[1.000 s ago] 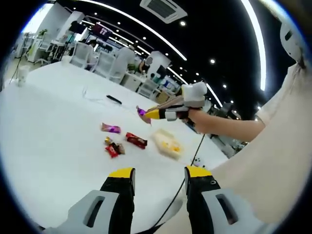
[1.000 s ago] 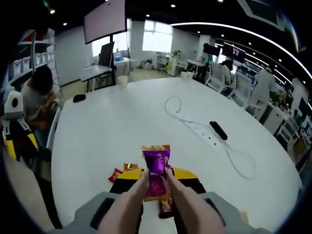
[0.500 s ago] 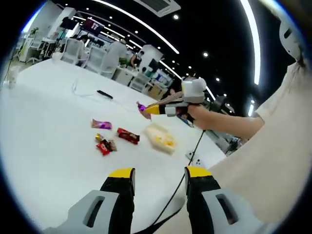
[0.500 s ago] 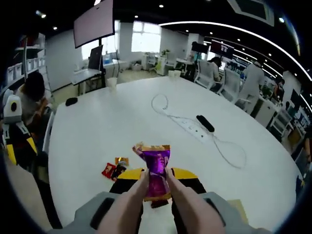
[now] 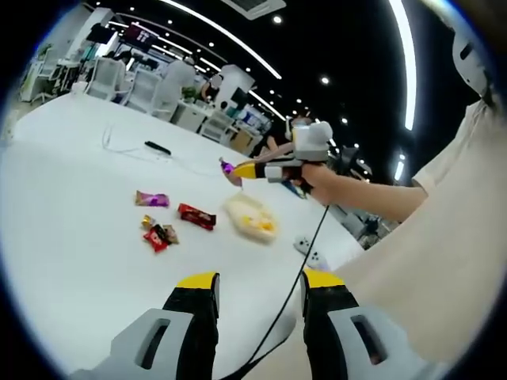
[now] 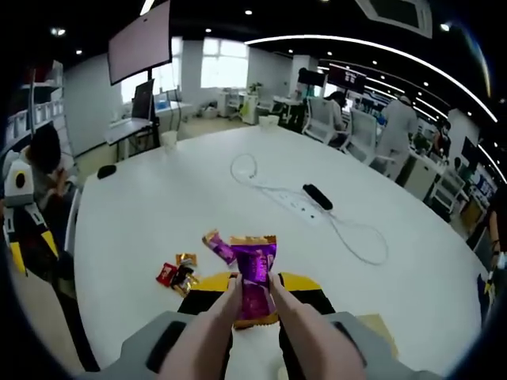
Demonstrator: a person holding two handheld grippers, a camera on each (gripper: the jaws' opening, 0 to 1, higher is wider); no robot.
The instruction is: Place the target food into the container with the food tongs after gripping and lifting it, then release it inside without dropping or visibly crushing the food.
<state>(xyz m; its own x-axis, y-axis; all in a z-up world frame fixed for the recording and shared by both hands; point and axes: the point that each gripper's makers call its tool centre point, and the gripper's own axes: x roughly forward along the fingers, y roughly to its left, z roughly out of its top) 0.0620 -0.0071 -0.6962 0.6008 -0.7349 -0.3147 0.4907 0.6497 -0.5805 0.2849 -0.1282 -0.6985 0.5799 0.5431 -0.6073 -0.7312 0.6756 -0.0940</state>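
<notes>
Loose snacks (image 5: 162, 220) lie on the white table (image 5: 71, 237), a power strip (image 6: 305, 204) farther off. The purple candy (image 6: 253, 275), its wrapper uncrushed, is pinched in the tongs (image 6: 252, 317) held by the right gripper (image 5: 252, 169), lifted above the container (image 5: 249, 219). The left gripper (image 5: 257, 286) hovers low, jaws parted and empty.

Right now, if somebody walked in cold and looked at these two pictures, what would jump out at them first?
Probably the purple candy wrapper, pinched between the tongs in the right gripper and held up above the white table. In the left gripper view, that wrapper hangs over a pale container, with a few loose red and purple candies scattered beside it. The open left gripper holds nothing.
</notes>
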